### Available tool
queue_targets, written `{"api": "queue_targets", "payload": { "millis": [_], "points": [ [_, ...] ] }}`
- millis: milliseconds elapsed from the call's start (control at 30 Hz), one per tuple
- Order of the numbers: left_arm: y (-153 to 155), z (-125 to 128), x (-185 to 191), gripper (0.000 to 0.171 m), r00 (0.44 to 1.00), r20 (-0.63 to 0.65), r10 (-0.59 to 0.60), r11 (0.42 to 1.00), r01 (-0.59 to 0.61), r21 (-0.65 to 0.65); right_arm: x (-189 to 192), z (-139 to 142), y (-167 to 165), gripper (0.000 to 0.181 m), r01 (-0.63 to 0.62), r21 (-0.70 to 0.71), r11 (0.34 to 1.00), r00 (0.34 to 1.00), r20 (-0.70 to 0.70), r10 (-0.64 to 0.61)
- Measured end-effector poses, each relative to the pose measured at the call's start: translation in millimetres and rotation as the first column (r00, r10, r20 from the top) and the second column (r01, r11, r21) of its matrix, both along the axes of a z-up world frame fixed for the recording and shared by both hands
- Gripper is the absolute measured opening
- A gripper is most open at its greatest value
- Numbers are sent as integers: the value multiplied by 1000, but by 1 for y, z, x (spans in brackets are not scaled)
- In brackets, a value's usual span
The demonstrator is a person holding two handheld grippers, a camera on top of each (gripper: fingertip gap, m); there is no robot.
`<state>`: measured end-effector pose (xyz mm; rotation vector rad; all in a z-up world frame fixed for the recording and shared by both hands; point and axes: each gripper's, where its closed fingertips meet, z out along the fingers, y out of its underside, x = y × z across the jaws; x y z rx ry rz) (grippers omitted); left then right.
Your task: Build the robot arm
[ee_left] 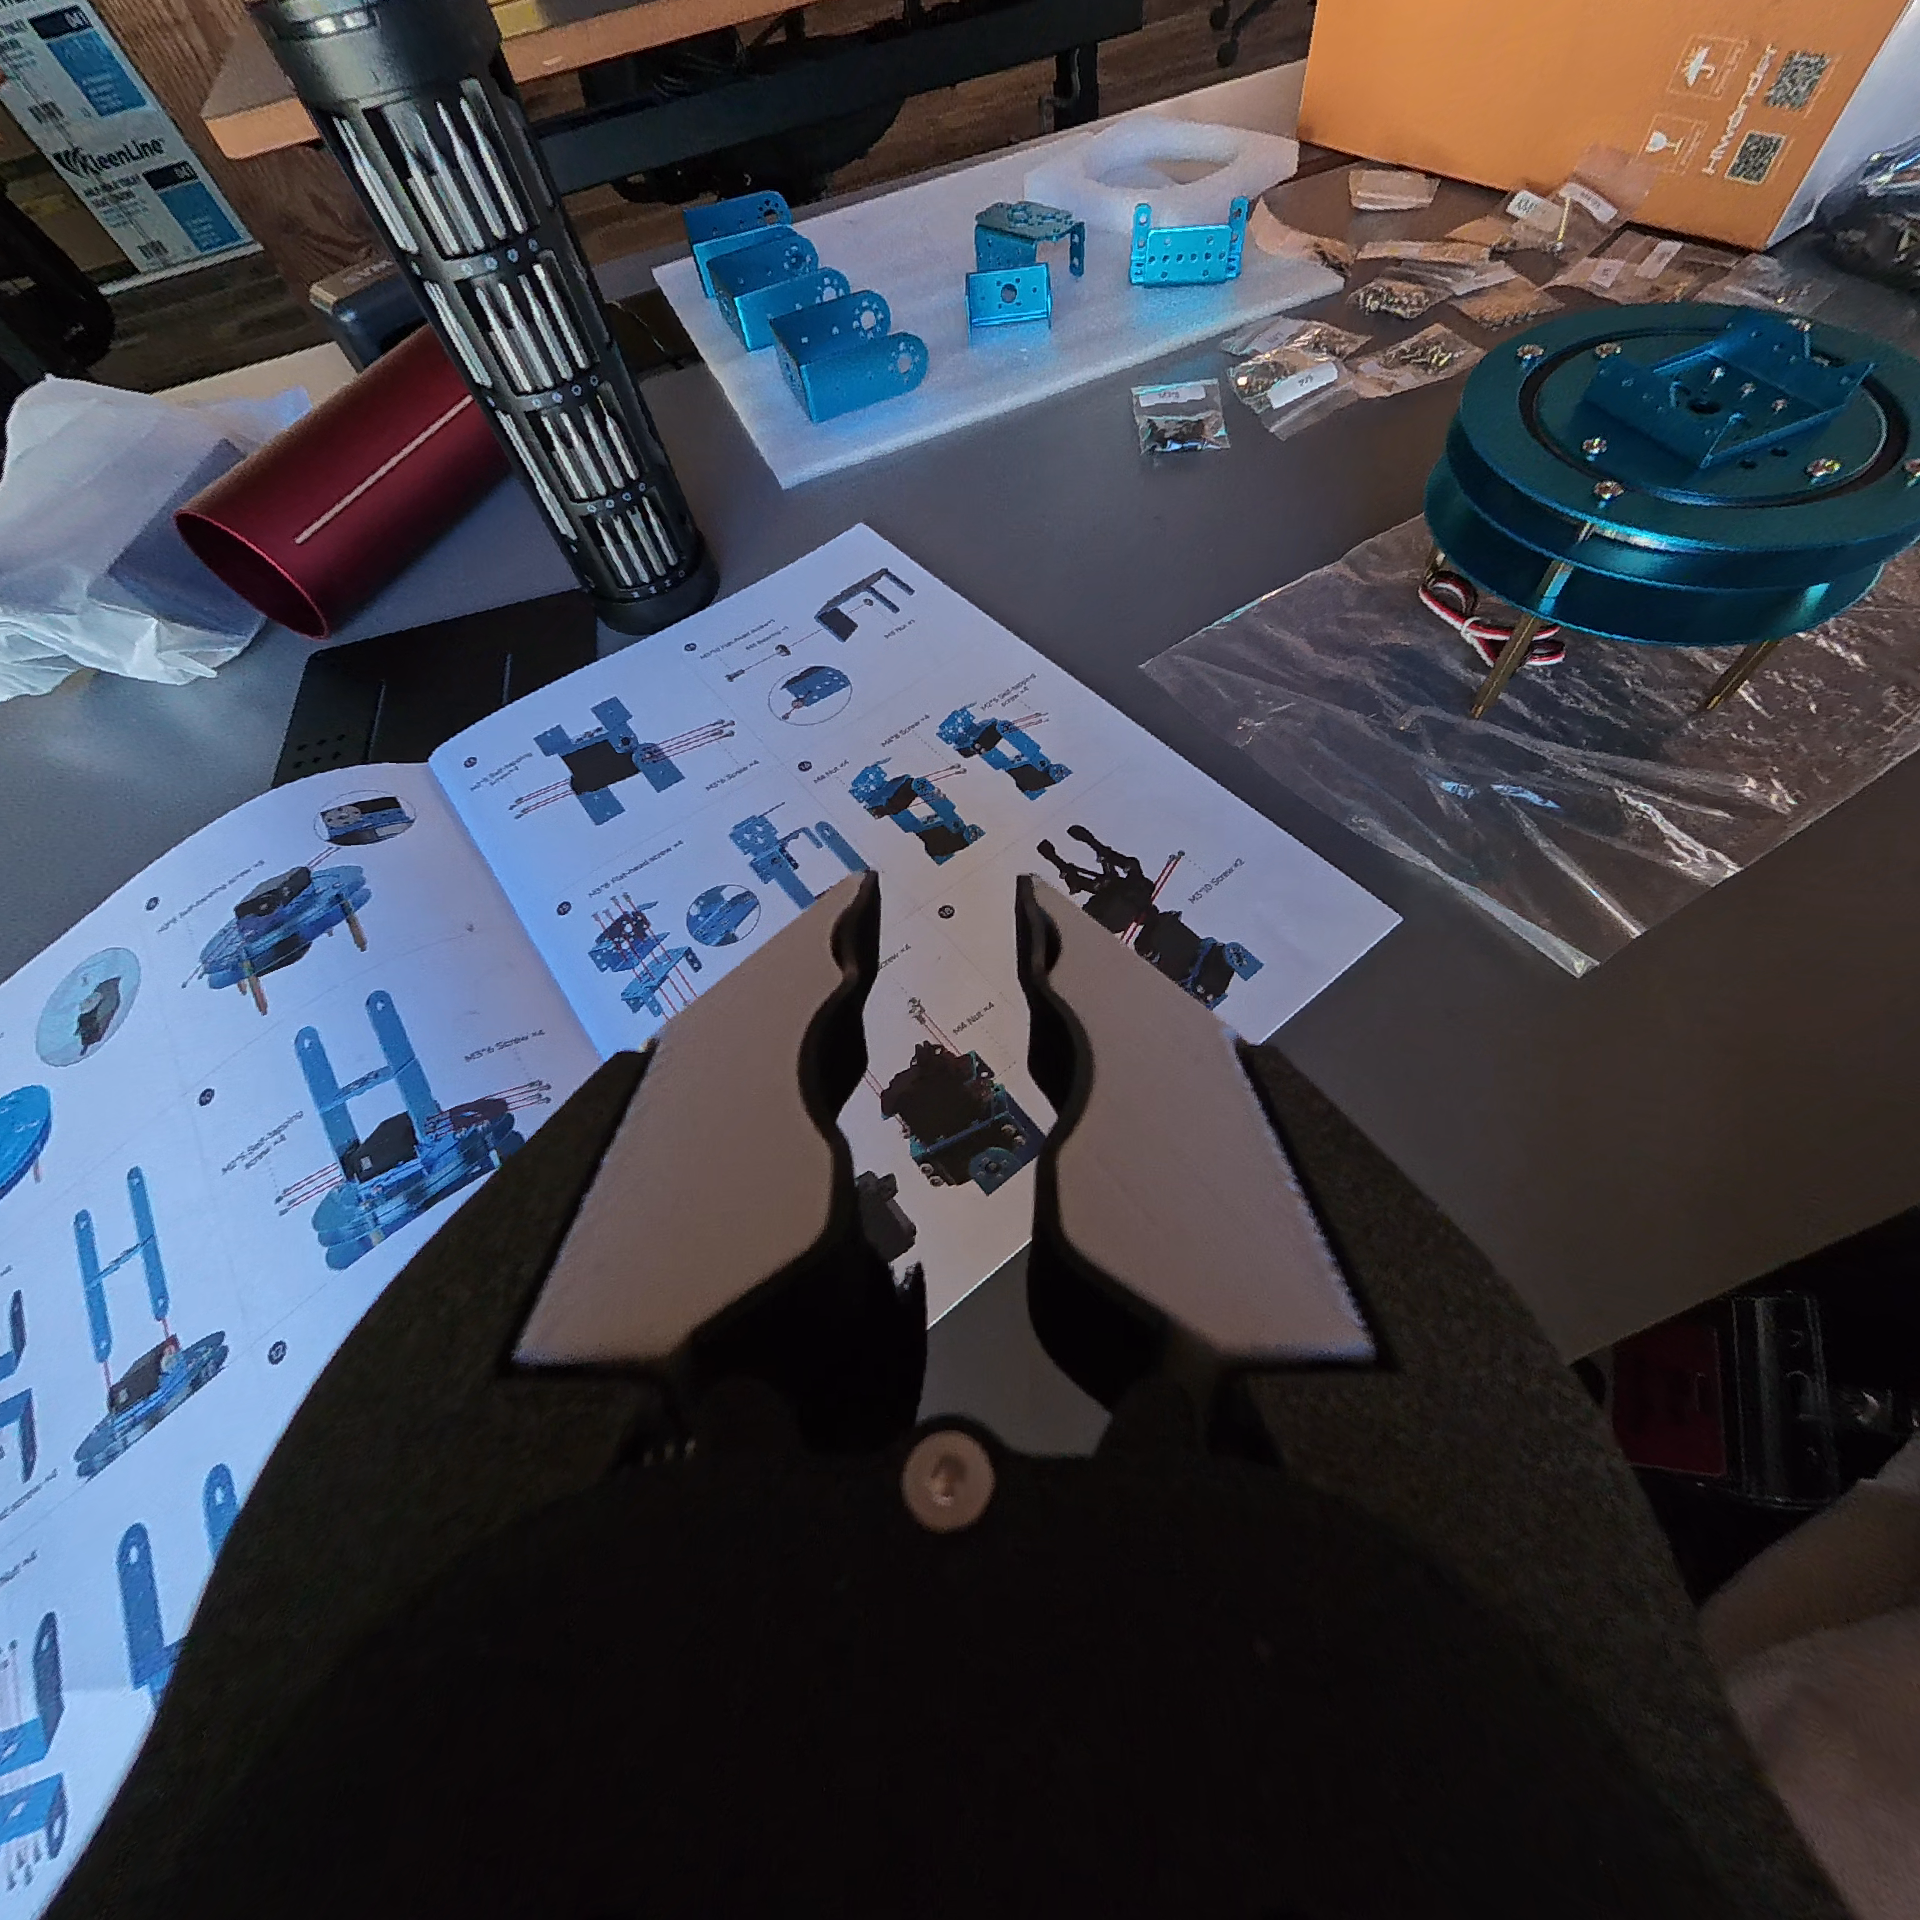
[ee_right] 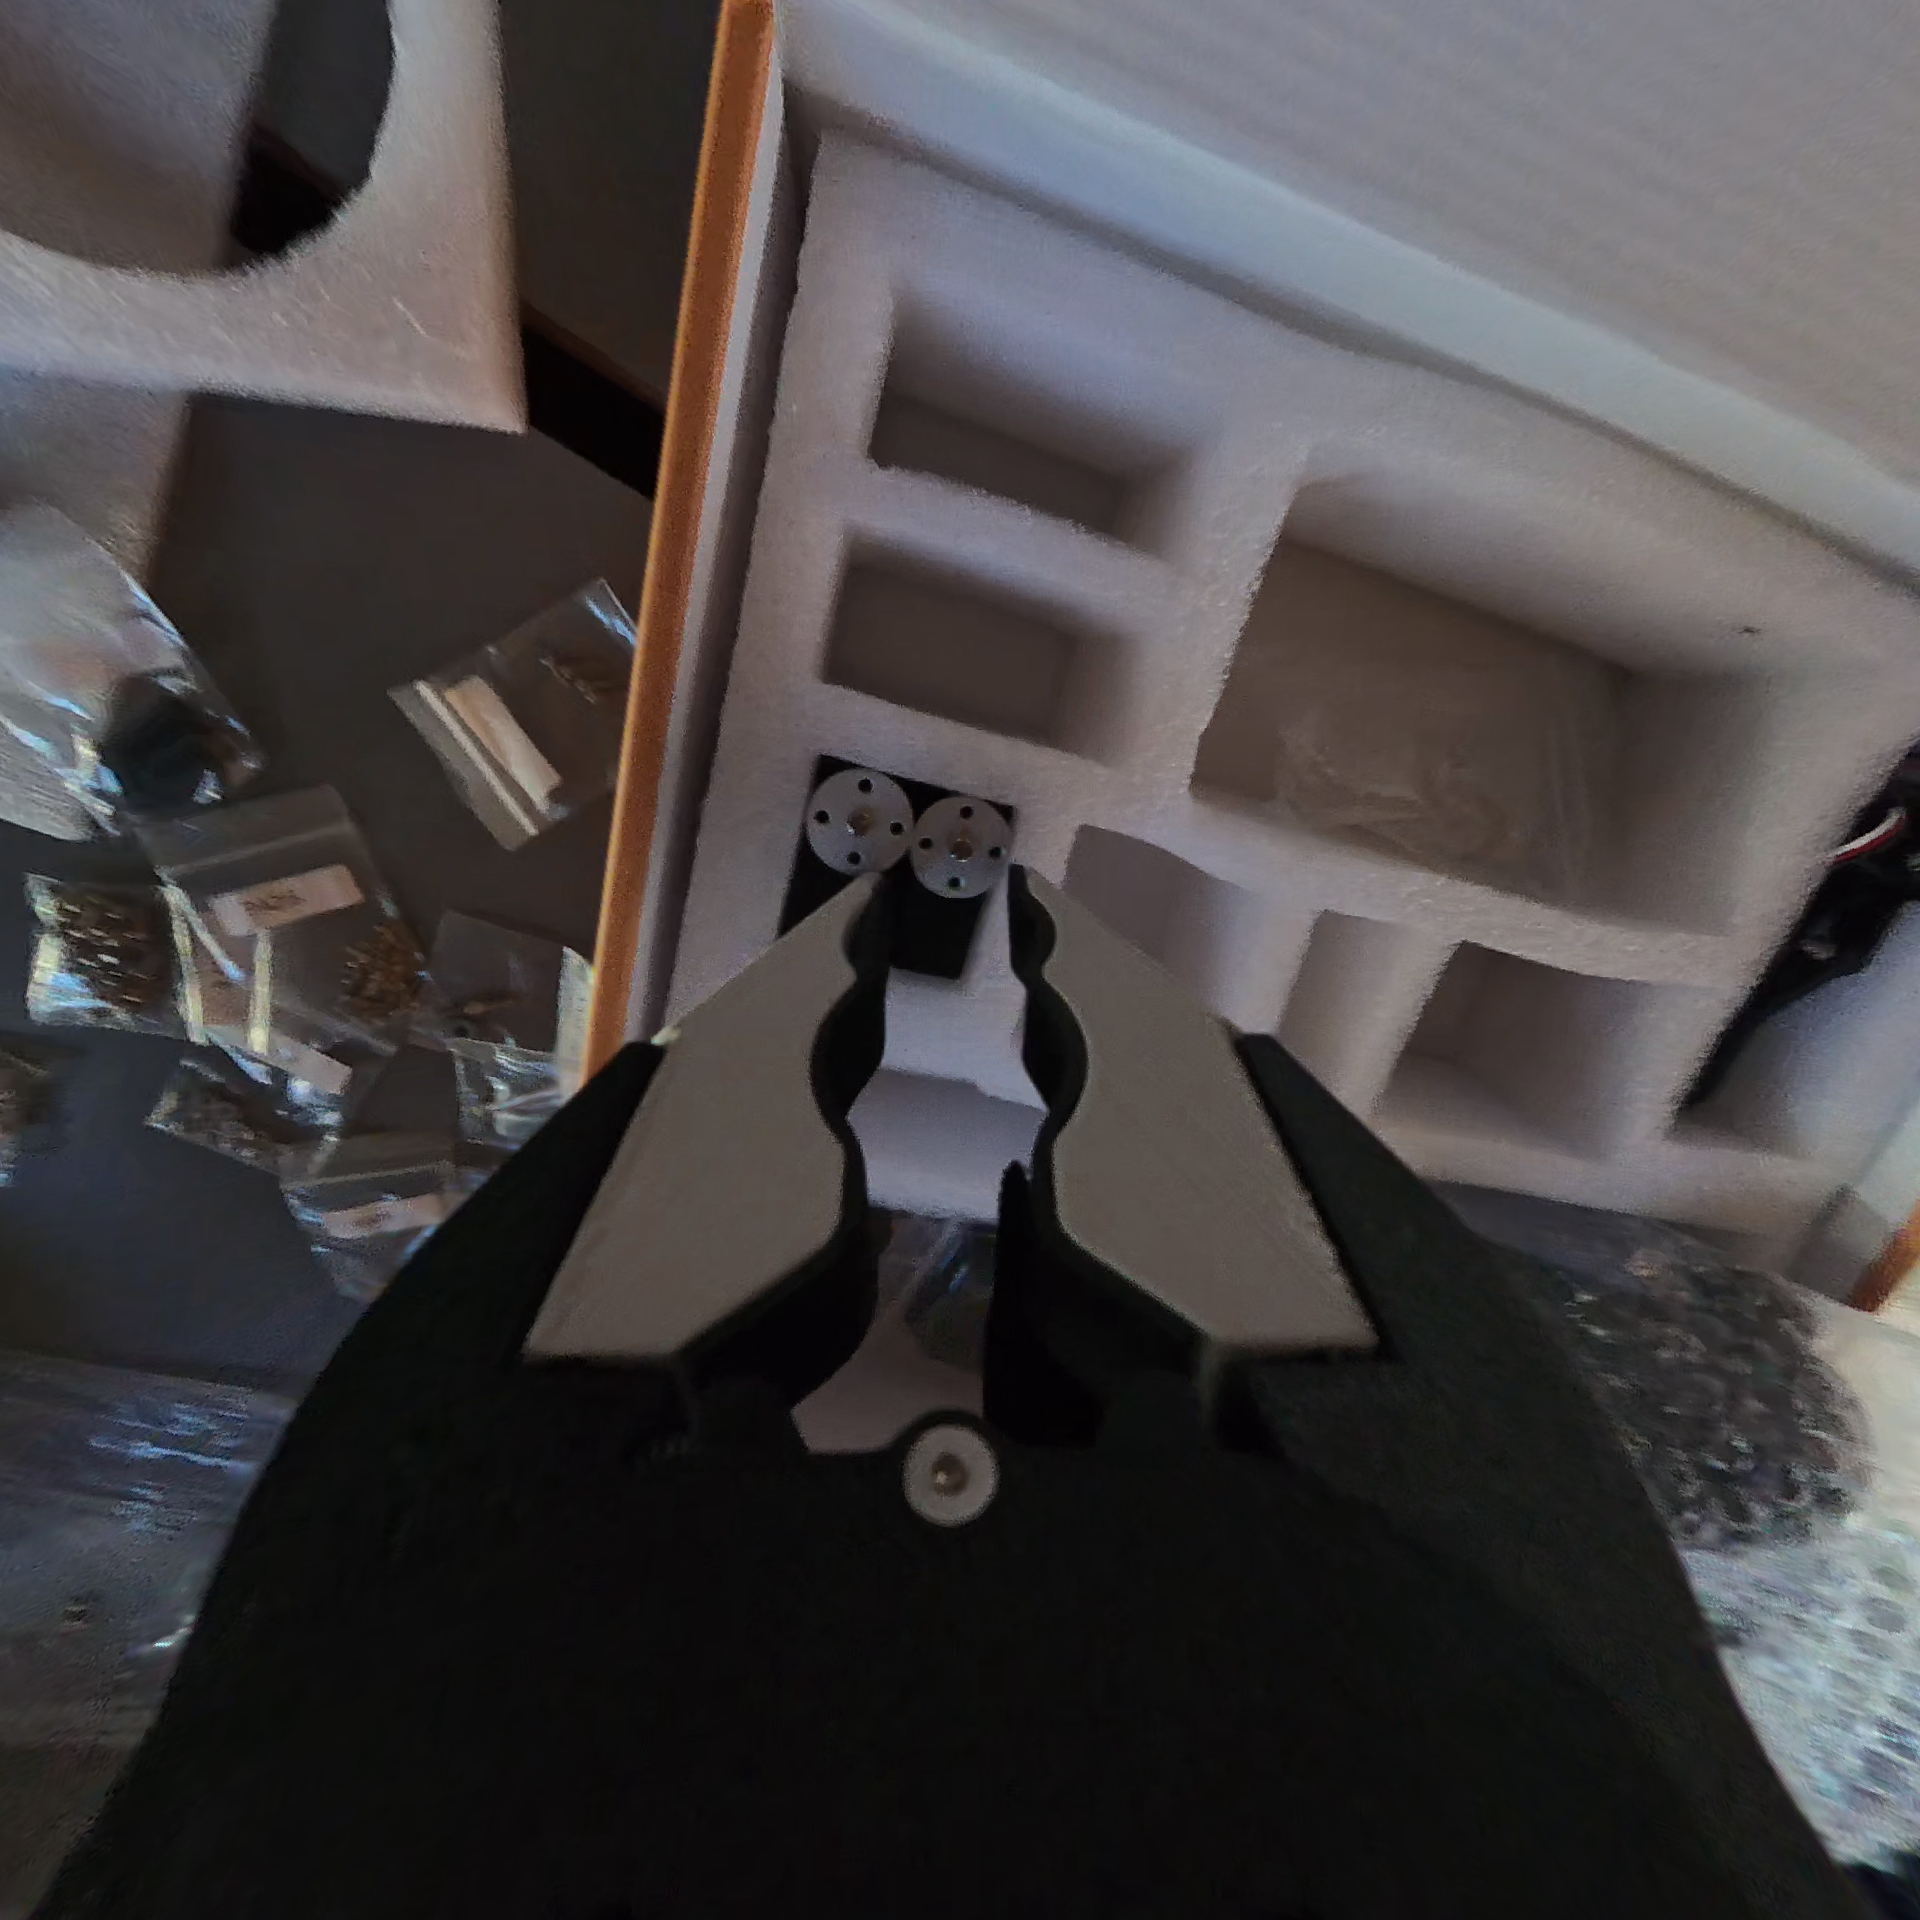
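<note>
My left gripper (ee_left: 945,888) is open and empty, held above an open instruction booklet (ee_left: 665,831) on the grey table. A round blue metal base (ee_left: 1683,488) on brass legs stands at the right, with a blue bracket on top. My right gripper (ee_right: 945,883) is open and empty. It points into a white foam insert (ee_right: 1226,582) inside an orange box (ee_right: 686,520). Two black servos with round silver horns (ee_right: 857,821) (ee_right: 958,847) sit in one foam pocket, just beyond my fingertips. The other pockets look empty.
Several blue brackets (ee_left: 821,301) lie on a white foam sheet (ee_left: 935,416). A black cage-like tube (ee_left: 520,301) stands upright beside a red tube (ee_left: 343,499). Small bags of screws (ee_left: 1288,364) lie near the orange box (ee_left: 1558,94). More bags (ee_right: 260,935) lie left of the box.
</note>
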<state>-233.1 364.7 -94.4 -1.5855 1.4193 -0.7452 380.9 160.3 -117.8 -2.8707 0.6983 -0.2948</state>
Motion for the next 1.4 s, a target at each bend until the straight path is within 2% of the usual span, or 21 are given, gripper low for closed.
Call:
{"api": "queue_targets", "payload": {
  "millis": [100,167,233,367,533,633,700,767,1133,1267,1333,1367,1400],
  "points": [
    [0,-1,-2,25,1000,-6,3,1000,-3,5,2,-1,2,19,-188,-83,979,979,58,193],
    [0,-1,-3,25,1000,-9,9,1000,-9,9,-4,-1,6,21,-366,-96,926,926,64,373],
    [2,1,-5,25,1000,-11,18,1000,-18,15,2,-5,3,18,-480,-134,867,865,90,493],
    [3,2,-7,25,999,-13,37,999,-37,27,2,-5,6,18,-588,-20,808,807,44,589],
    [5,-3,-3,25,998,-39,56,998,-55,31,1,-5,7,18,-621,86,779,778,-58,626],
    [5,-4,3,25,998,-44,55,998,-54,23,2,-7,7,18,-659,63,749,748,-50,662],
    [3,-5,9,25,998,-40,43,999,-43,4,2,-7,8,18,-633,57,772,769,-75,635],
    [2,-4,15,25,999,-32,35,999,-36,-10,3,-5,6,18,-663,49,747,745,-51,665],
    [-4,-3,16,25,999,-40,21,1000,-20,13,-1,16,-3,18,-672,31,740,741,19,672],
    [-7,-1,15,25,999,-29,15,1000,-14,15,-2,14,-10,17,-685,-68,725,725,40,688],
    [-8,0,15,25,1000,-28,4,1000,-4,18,-1,21,-8,9,-679,-21,734,730,86,678],
    [-10,2,17,25,999,-34,-12,1000,12,20,-1,20,-9,9,-664,18,748,746,79,661],
    [-12,5,21,25,998,-48,-37,999,39,25,-2,21,-9,0,-662,50,747,749,65,659]
  ]
}}
